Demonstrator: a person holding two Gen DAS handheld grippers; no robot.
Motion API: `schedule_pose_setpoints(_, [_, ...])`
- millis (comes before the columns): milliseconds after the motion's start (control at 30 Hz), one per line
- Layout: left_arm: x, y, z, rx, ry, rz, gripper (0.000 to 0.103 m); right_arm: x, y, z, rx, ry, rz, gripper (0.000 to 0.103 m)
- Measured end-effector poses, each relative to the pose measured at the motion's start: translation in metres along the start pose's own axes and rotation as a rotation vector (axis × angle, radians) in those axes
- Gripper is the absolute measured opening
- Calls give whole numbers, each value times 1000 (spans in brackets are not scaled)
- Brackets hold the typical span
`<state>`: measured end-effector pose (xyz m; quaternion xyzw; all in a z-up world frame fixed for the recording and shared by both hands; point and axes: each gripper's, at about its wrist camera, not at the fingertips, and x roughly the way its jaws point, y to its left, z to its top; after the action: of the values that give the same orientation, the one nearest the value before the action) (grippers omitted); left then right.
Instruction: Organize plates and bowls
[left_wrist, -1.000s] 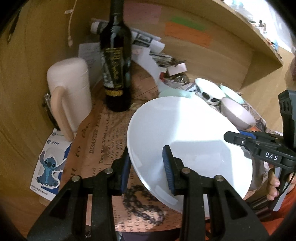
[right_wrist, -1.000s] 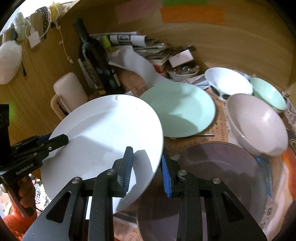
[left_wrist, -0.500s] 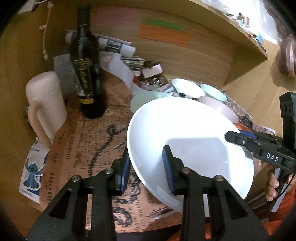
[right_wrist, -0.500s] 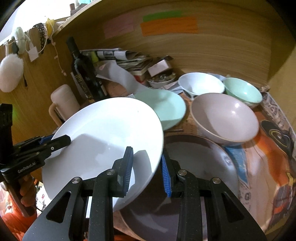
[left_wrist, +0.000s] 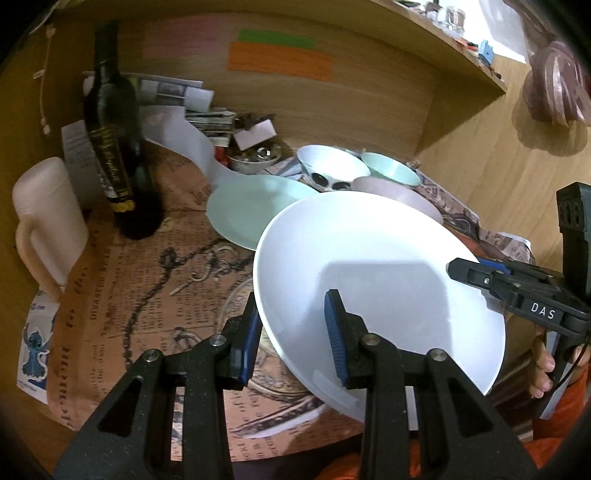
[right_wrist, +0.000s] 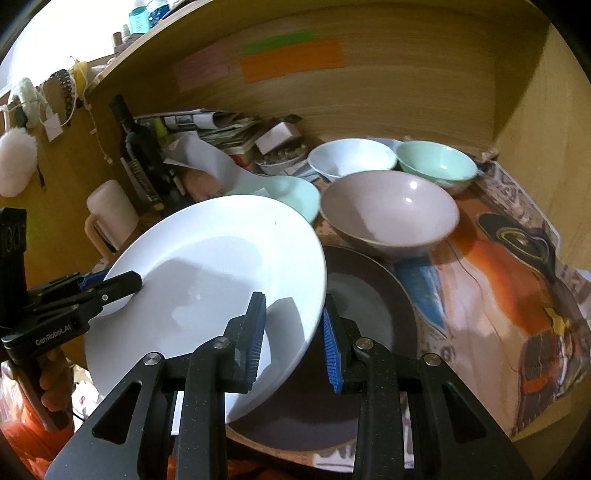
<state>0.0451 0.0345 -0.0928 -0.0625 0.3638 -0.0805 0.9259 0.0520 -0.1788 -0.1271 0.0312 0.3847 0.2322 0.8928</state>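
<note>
White plate (left_wrist: 376, 280) carried rightward, glossy, round, tilted; left tool (left_wrist: 291, 332) and right tool (right_wrist: 293, 332) both clamping rim

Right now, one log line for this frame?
phase: carrying | held: white plate | left hand-held gripper: shut on rim | right hand-held gripper: shut on opposite rim | below: brown plate

Hidden and cut-off parts around the lifted white plate (left_wrist: 376, 280)

In the left wrist view the white plate covers most of the pinkish bowl (left_wrist: 402, 194) and the near edge of the mint plate (left_wrist: 251, 210). In the right wrist view it hides part of the dark plate (right_wrist: 369, 314) and most of the mint plate. The wine bottle (left_wrist: 110, 122) label is too blurred to read. The small dish (left_wrist: 255, 157) holds bits too small to identify.
</note>
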Motion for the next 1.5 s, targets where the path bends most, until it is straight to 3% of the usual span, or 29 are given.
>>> schedule_pose_setpoints(767, [51, -44, -8, 70, 125, -47, 34, 4, -55, -30, 123, 69, -52, 27])
schedule_pose_setpoints(1500, [83, -37, -9, 59, 200, -43, 34, 20, -62, -26, 142, 107, -40, 27])
